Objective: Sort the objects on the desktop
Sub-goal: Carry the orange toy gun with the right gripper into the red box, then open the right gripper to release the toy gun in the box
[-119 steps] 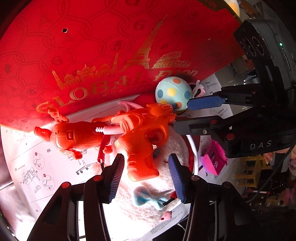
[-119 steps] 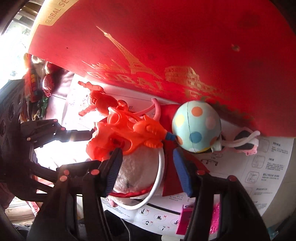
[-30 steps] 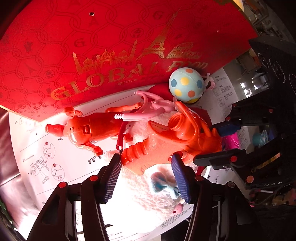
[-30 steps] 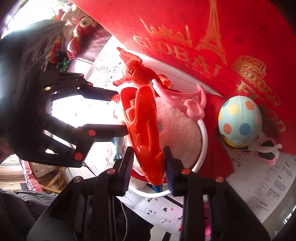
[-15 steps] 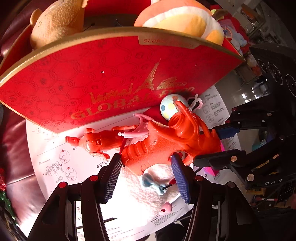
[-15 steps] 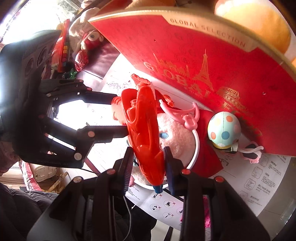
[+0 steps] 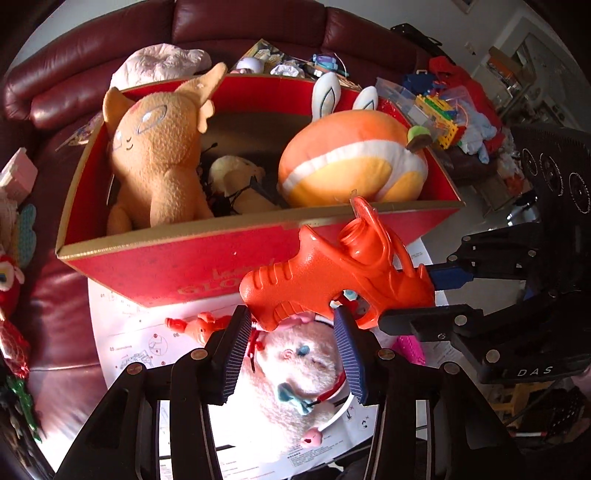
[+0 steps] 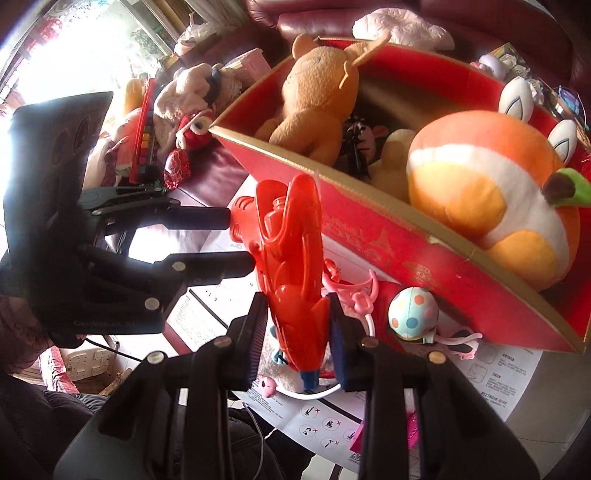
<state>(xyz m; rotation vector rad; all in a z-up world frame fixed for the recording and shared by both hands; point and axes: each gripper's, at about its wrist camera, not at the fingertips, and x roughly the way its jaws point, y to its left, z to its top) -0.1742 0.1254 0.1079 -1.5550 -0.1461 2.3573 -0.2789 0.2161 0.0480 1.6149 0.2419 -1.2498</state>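
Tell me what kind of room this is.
Probably a home living room used as a play area: a dark red leather sofa, a red cardboard box of plush toys, and loose toys and building blocks scattered around.

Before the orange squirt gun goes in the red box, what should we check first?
1. Right gripper holds the toy gun: ok, its pads clamp the barrel end.
2. Left gripper holds it too: cannot tell. Its jaws are closing around the handle, but whether the pads press is unclear.
3. Gun is over the red box: not ok, it hangs in front of the near wall.
4. Room inside the box: ok, there is a gap between the tan plush and the orange plush.
5. Water left in the gun: cannot tell, and its filler neck is uncapped.
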